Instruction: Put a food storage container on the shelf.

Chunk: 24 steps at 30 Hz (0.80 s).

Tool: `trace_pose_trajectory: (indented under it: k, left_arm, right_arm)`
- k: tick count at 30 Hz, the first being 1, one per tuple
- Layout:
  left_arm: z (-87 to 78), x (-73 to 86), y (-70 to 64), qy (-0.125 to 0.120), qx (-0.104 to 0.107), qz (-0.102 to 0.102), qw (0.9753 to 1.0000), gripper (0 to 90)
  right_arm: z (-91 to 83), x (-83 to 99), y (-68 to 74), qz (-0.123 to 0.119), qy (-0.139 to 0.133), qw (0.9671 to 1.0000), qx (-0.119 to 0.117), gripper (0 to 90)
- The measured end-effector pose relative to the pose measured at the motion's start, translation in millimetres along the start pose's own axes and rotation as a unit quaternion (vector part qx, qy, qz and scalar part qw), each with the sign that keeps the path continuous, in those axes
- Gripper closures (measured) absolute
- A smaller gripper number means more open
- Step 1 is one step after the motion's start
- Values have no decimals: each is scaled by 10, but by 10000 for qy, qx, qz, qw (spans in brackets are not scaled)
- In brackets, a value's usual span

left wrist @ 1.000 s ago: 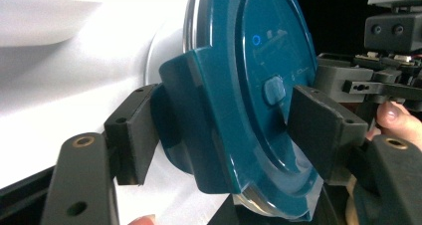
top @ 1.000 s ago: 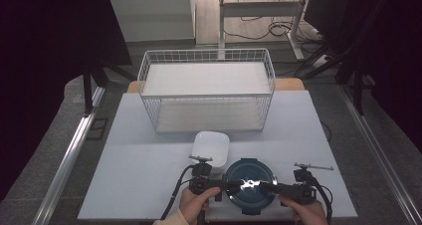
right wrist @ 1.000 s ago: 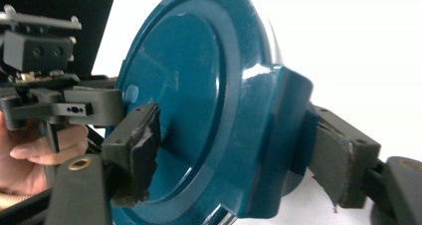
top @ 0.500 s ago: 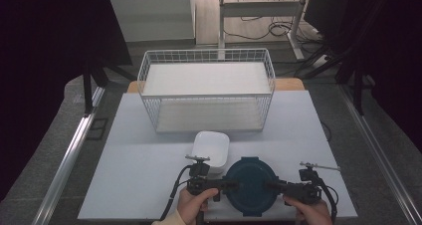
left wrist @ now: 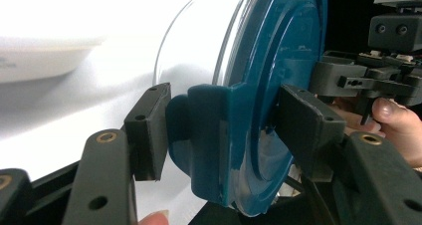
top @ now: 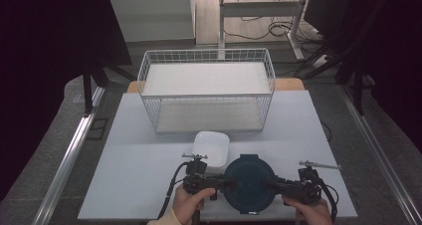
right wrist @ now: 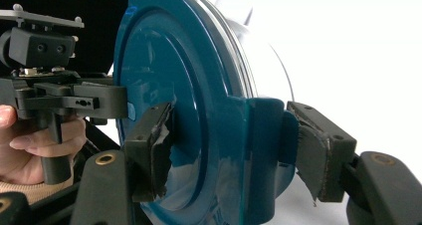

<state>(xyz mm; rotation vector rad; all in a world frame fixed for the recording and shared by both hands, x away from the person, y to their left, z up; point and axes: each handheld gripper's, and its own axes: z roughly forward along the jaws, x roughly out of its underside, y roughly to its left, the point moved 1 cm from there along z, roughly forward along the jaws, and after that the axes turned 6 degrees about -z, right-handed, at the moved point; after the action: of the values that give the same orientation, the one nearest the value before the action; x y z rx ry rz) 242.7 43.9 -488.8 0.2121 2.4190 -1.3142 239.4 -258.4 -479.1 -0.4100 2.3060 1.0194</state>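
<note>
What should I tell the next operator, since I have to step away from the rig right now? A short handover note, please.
Left hand-held gripper: shut on a side latch tab of the blue-lidded container.
Right hand-held gripper: shut on the opposite tab of the same lid.
The container is at the near edge of the table, between both grippers. A white square container sits just behind it, left of centre. The wire basket stands at the far side, with nothing inside.
Done: both tabs gripped.
Left: probably either unlatching the lid or lifting the container toward the basket; the pictures do not settle which.
</note>
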Motion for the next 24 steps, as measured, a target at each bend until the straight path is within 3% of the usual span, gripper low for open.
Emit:
trace_pose_trajectory:
  k: [18, 24]
  left_arm:
    - [-220, -159, -74, -154, 41, 211, 9997, 408]
    - [-340, -281, -129, -230, 68, 322, 9992, 408]
  right_arm:
    - [-3, -217, 191, -307, -113, 9994, -71, 375]
    - [-14, -325, 286, -440, -206, 9988, -76, 377]
